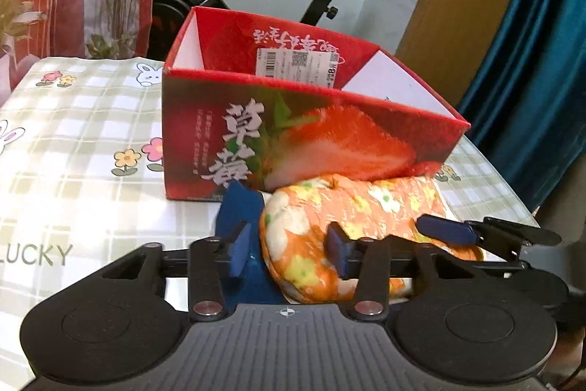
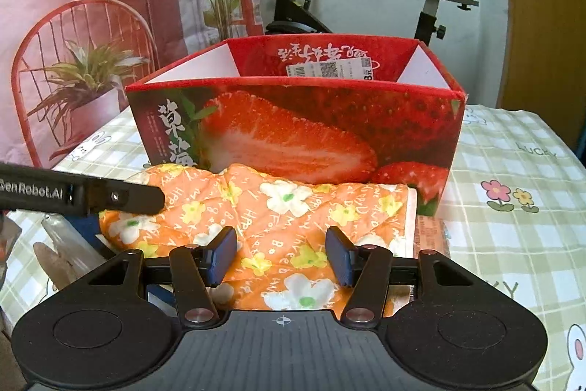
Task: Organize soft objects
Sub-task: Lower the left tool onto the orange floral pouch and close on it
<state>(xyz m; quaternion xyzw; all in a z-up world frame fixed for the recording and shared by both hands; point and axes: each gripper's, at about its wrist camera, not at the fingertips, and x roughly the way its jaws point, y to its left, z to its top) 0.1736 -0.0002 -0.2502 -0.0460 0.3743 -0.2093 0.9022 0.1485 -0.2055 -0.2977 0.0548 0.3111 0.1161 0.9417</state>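
Note:
An orange flower-print padded cloth [image 1: 351, 211] [image 2: 285, 218] lies on the table against the front of a red strawberry box [image 1: 293, 134] [image 2: 293, 127]. A blue cloth [image 1: 238, 211] lies at its left end. My left gripper [image 1: 289, 248] is open, its fingers either side of the orange cloth's rolled left end. My right gripper [image 2: 280, 257] is open, its fingers low over the cloth's middle. The right gripper's finger [image 1: 447, 229] shows at the cloth's right end in the left wrist view. The left gripper's arm [image 2: 84, 195] shows at the left in the right wrist view.
The box is open on top, with a white label inside its far wall. The table has a green checked cloth [image 1: 73, 141] [image 2: 512, 171] with flowers and rabbits. An exercise bike [image 2: 304, 6] and a printed backdrop stand behind the table. A blue curtain [image 1: 531, 61] hangs at the right.

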